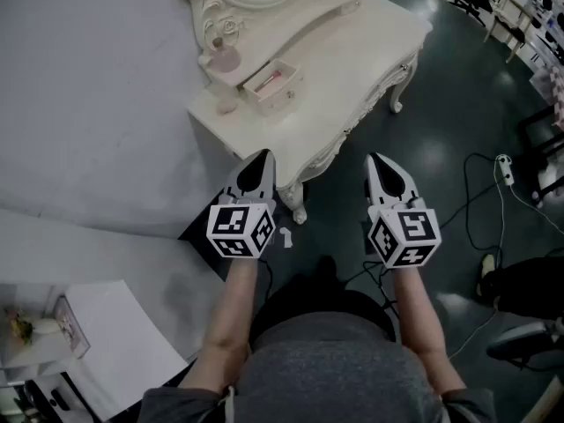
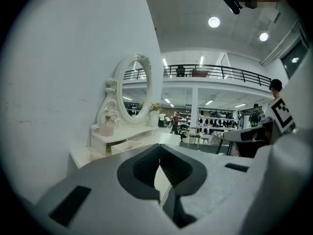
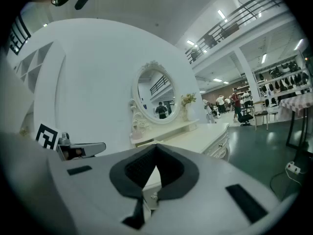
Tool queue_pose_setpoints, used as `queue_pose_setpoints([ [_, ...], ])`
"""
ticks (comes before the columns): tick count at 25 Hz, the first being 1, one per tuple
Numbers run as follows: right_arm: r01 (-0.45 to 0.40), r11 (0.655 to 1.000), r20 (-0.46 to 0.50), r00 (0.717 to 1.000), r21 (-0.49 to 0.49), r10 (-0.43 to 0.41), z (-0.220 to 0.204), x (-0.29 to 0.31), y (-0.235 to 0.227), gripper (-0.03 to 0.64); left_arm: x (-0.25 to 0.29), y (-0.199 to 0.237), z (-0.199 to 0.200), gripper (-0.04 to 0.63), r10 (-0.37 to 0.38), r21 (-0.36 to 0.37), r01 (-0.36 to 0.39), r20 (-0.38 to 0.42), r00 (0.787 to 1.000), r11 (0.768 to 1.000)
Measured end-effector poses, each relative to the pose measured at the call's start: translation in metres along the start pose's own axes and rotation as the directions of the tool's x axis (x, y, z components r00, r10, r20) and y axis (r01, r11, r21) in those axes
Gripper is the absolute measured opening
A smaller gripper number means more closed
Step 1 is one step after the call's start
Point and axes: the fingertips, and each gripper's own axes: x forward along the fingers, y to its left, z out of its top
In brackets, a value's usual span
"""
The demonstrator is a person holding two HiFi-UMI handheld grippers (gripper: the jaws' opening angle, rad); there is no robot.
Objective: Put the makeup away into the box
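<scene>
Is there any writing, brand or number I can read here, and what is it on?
No readable words or numbers anywhere.
Left hand-held gripper: its cube bears black-and-white square patterns, not letters.
Right hand-held gripper: the same.
Shop shelves in the background: too small to read.

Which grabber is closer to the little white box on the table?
Left. The left gripper is at the table edge, just below the box in the head view; the right gripper is farther right, over floor.
</scene>
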Motion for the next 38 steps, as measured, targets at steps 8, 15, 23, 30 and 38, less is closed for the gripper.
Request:
queue_pose_setpoints([
  [8,-0.045,0.999,-0.007,0.999,-0.008,0.045,-0.001,-0.003,0.003,0.003,-0.007,-0.007,-0.005,0.008,0.032,0.012,-0.032,-0.018,0.999,0.999],
  [15,-0.077,0.997,-0.002,0.997,0.025,0.077,-0.001,0.002,0.006,0.004,-0.011,0.014,-0.013,0.011,0.100,0.041,-0.098,-0.060,0.993,0.994],
  [23,-0.112,0.993,0.000,0.994,0.030,0.112,0.003,0.019,0.013,0.005,-0.002,0.056,-0.016,0.151,0.183,0.094,-0.175,-0.092,0.979,0.980],
  [30,-0.123,0.992,-0.012,0.992,0.032,0.124,0.008,0.048,0.020,0.005,0.019,0.095,-0.020,0.213,0.231,0.108,-0.219,-0.109,0.967,0.970],
  [38,-0.129,0.991,-0.021,0.991,0.033,0.130,0.016,0.100,0.038,0.005,0.047,0.156,-0.022,0.246,0.261,0.101,-0.249,-0.131,0.956,0.963],
])
